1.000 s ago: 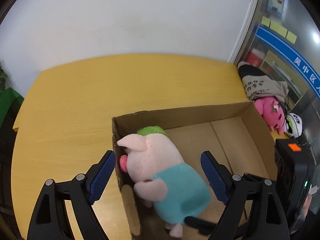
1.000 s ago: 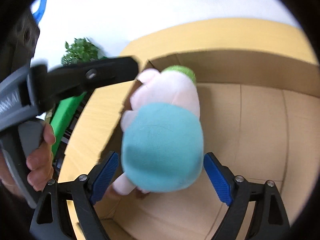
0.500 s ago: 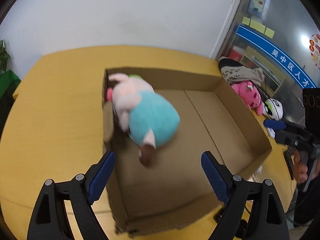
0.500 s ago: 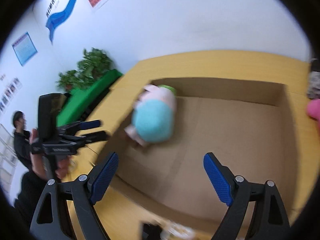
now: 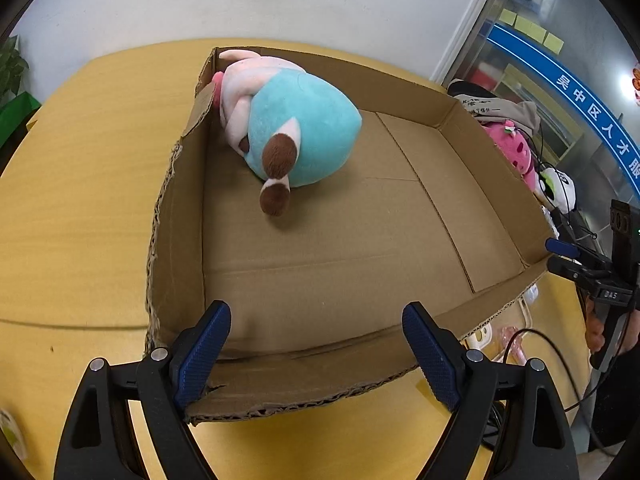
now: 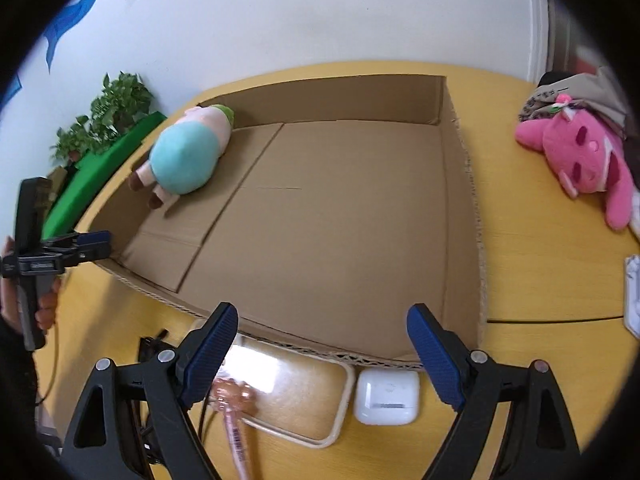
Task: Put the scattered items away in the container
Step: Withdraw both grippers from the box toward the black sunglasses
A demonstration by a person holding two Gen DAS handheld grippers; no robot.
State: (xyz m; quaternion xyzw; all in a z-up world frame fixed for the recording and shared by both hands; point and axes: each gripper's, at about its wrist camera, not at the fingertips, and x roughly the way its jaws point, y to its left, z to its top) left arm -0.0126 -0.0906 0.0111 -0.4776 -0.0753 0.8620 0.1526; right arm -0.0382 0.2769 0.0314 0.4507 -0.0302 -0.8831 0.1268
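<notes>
An open cardboard box [image 5: 176, 184] [image 6: 464, 184] lies on the yellow table. A pig plush [image 5: 296, 136] [image 6: 186, 156] in a teal shirt lies on its side in the box's far left corner, feet toward me. My left gripper [image 5: 316, 316] hangs open over the box's near wall, with nothing between its fingers. My right gripper [image 6: 323, 314] is open too, over the near right part of the box, and holds nothing. A pink plush [image 6: 580, 156] [image 5: 514, 148] lies on the table right of the box.
Just in front of the box lie a white earbud case [image 6: 387, 396], a pink pen [image 6: 236, 428] and a flat cream-rimmed tray [image 6: 296, 396]. A black-and-white plush [image 5: 558, 188] and folded cloth [image 6: 576, 88] sit beyond the pink plush. Green plants [image 6: 108, 116] stand at the far left.
Both grippers have drawn back from the pig plush, which was between their open fingers a second ago. It now lies alone in the box's far corner. More of the table shows.
</notes>
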